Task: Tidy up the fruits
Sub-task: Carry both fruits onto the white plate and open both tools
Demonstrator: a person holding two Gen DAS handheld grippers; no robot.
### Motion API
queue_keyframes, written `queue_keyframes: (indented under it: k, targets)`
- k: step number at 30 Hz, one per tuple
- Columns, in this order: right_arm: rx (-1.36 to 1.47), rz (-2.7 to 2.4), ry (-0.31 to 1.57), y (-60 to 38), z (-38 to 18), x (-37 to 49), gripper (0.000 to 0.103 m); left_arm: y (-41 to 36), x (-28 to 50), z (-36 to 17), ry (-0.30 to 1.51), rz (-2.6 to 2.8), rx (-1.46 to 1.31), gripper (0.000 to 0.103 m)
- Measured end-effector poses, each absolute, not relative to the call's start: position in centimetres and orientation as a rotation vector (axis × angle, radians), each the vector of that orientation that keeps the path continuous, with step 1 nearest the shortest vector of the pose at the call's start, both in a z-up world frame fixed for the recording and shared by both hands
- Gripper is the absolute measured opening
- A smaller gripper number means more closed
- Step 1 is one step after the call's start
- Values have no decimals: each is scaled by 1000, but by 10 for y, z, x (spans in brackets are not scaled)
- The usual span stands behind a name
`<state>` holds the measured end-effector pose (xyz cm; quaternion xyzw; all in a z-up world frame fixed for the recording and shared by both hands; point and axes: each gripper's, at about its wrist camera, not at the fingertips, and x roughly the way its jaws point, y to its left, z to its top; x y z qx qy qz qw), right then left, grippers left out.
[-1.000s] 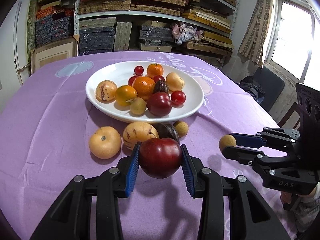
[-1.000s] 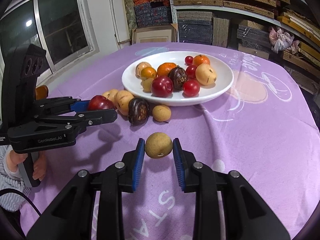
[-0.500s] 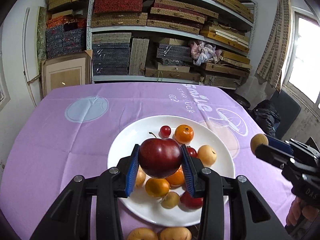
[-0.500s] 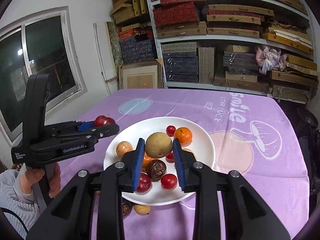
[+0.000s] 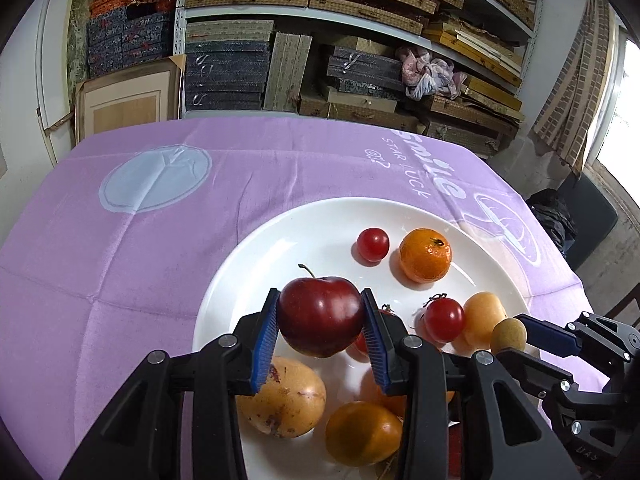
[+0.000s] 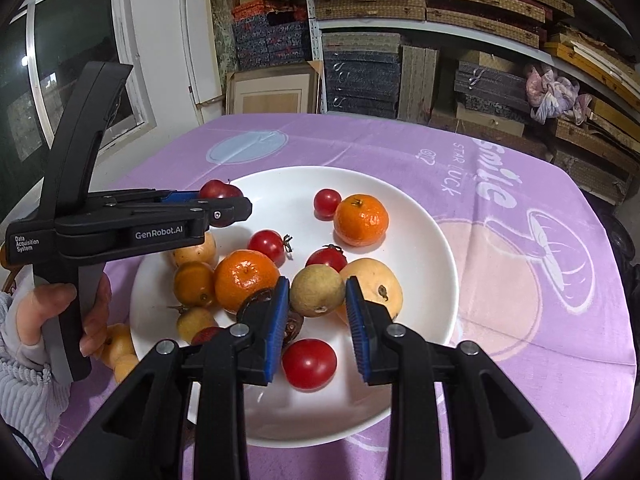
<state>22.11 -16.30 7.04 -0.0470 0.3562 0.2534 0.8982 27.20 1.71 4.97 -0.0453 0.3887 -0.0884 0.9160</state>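
My left gripper [image 5: 320,338] is shut on a dark red apple [image 5: 320,314] and holds it above the left part of the white plate [image 5: 312,232]. My right gripper [image 6: 317,312] is shut on a small tan round fruit [image 6: 317,295] above the plate [image 6: 424,216]. The plate holds oranges [image 6: 361,220], cherry tomatoes [image 6: 327,202], a yellow pear-like fruit [image 6: 378,284] and other fruits. The left gripper shows in the right wrist view [image 6: 224,204], the right gripper in the left wrist view [image 5: 516,334].
The plate sits on a purple tablecloth [image 5: 160,216] printed with a pale circle. Two yellow fruits [image 6: 120,350] lie on the cloth left of the plate. Shelves of boxes [image 5: 320,40] stand behind the table. A window [image 6: 72,68] is at the left.
Both grippers have carried their fruits up from the cloth and forward over the plate, then lower toward it. The plate now fills the lower part of both views.
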Motion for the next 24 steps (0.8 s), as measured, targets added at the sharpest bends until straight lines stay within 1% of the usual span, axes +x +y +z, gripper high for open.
queue_keyframes:
  k: [8, 12, 14, 16, 24]
  targets:
    - [-116, 512, 730, -161, 64, 222, 31, 23, 274, 51, 793, -180, -113, 40]
    - [-120, 505, 725, -162, 65, 222, 38, 22, 273, 50, 790, -181, -107, 41]
    - [-125, 499, 717, -161, 66, 221, 44, 22, 273, 51, 785, -179, -107, 48]
    - [-132, 497, 710, -161, 66, 219, 51, 22, 272, 51, 777, -179, -106, 51]
    - [-151, 507, 701, -157, 69, 216, 55, 17, 266, 56, 761, -192, -101, 52]
